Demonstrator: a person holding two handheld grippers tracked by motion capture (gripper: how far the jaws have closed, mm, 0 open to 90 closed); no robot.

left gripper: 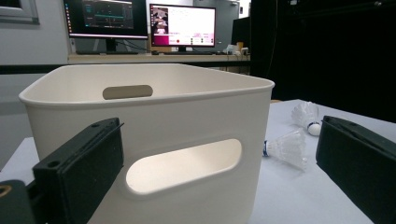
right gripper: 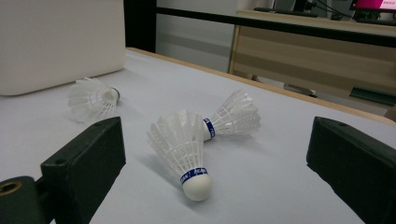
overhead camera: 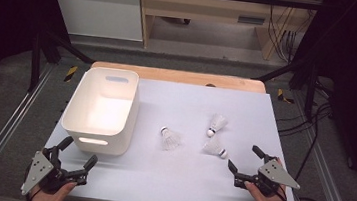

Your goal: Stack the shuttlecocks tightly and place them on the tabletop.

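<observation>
Three white feather shuttlecocks lie on the pale table sheet: one (overhead camera: 170,139) at the middle, one (overhead camera: 217,123) farther right, one (overhead camera: 214,148) nearest my right gripper. My right gripper (overhead camera: 244,157) is open just right of that one, which lies between and ahead of its jaws, cork end toward the camera (right gripper: 184,149); the other two (right gripper: 233,116) (right gripper: 93,100) lie behind. My left gripper (overhead camera: 79,151) is open at the near left corner, facing the white bin's handle slot (left gripper: 184,163), with nothing between its jaws.
A white plastic bin (overhead camera: 76,102) stands at the table's left; nothing shows inside it. Beyond the table's wooden far edge (overhead camera: 179,75) are a desk and cables. Metal rails (overhead camera: 7,128) run along both sides. Monitors (left gripper: 182,25) stand behind the bin.
</observation>
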